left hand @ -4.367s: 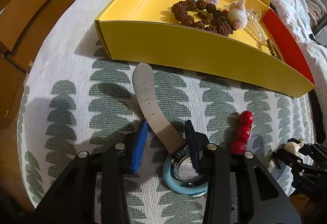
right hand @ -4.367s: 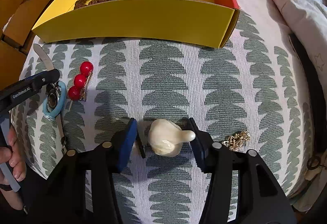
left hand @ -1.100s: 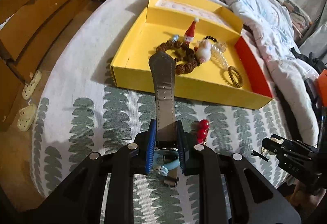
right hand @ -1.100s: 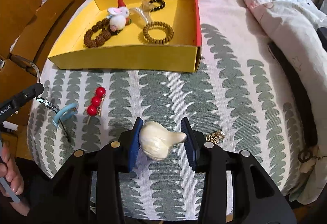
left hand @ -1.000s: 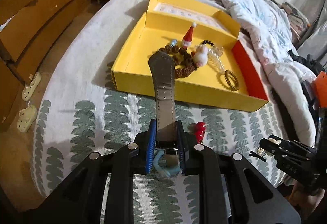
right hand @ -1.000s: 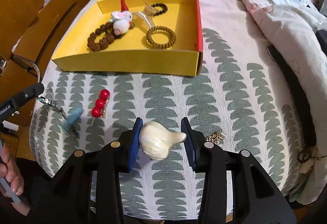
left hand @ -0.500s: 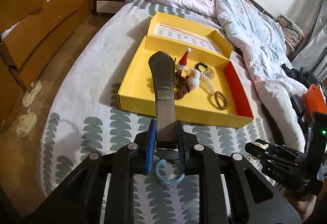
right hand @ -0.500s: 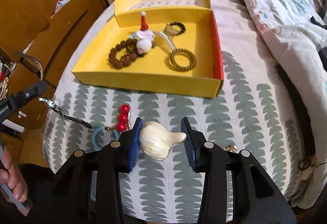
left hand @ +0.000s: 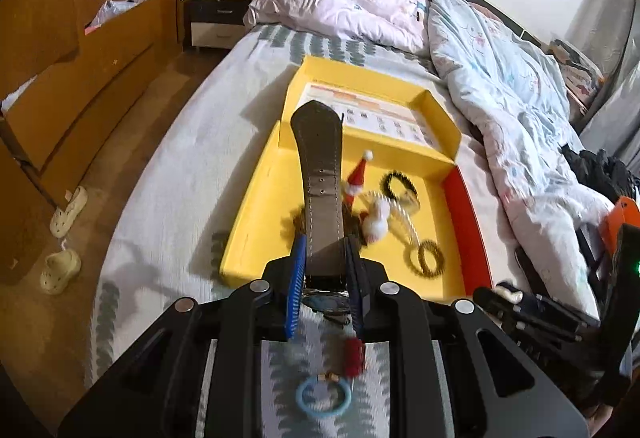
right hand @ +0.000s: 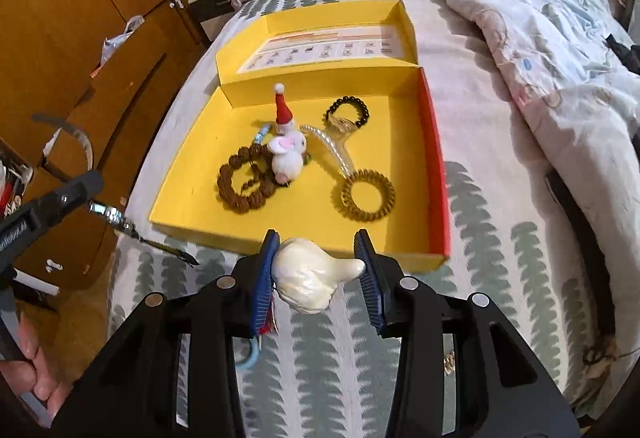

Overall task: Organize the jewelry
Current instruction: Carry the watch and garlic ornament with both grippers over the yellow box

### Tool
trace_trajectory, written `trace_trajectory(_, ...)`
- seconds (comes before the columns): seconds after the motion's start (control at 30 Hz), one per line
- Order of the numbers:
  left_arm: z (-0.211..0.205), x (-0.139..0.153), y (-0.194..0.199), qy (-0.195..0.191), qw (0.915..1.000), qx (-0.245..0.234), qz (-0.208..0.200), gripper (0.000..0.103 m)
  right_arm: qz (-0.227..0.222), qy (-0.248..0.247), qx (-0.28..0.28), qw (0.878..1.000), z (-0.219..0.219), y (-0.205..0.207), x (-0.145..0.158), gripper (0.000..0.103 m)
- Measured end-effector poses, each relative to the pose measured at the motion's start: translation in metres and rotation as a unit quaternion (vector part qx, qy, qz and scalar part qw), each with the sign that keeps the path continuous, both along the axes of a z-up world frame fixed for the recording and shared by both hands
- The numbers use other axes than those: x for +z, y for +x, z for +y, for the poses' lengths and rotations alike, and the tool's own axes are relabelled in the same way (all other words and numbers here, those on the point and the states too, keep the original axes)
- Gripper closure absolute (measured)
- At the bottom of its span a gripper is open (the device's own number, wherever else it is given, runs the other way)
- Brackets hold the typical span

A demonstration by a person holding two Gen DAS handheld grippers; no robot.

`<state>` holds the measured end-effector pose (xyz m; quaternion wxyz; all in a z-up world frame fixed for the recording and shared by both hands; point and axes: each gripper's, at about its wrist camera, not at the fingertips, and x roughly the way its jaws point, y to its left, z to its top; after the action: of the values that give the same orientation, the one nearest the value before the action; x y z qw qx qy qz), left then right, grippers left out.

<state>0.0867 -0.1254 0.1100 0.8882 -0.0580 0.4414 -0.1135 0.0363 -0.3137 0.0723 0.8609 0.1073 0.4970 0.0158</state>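
Observation:
My left gripper [left hand: 324, 258] is shut on a wristwatch with a grey strap [left hand: 322, 182] that sticks up in front of the camera, held high above the bed. My right gripper [right hand: 318, 258] is shut on a cream bird-shaped clip [right hand: 310, 278], raised just before the yellow box [right hand: 200, 158]. The left gripper [right hand: 86, 184] with the watch shows at the left of the right wrist view. The box holds a brown bead bracelet [right hand: 244, 182], a white bunny charm [right hand: 288, 158], a santa hat clip [right hand: 283, 110], a coil hair tie [right hand: 368, 194] and a black bracelet [right hand: 347, 110].
A blue ring [left hand: 323, 396] and a red berry clip [left hand: 354, 354] lie on the leaf-patterned cover below the left gripper. A small gold chain [right hand: 450, 358] lies by the right gripper. A rumpled duvet [right hand: 540, 18] fills the right. Wooden cabinets [left hand: 60, 38] stand at the left.
Both grippers have risen and moved toward the yellow box with their loads. The watch came up off the cover; the blue ring stayed on the bed.

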Motion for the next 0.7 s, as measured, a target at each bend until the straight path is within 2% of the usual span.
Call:
trace_trajectory(0.33,-0.030,-0.005,0.048,0.007,0.9998,-0.019,-0.008,0.083,0.020,-0.006,-0.009,1.000,-0.003,0.047,-0.019,0.063)
trace_trajectory(0.53,-0.042,-0.026,0.075,0.001,0.9987,-0.045,0.022,0.083,0.034,0.002,-0.013,0.999,-0.015,0.080,-0.035,0.063)
trace_trajectory(0.7,-0.050,-0.046,0.093,0.007,0.9971,-0.062,0.045,0.083,0.062,0.006,-0.017,0.998,-0.022,0.099,-0.062,0.063)
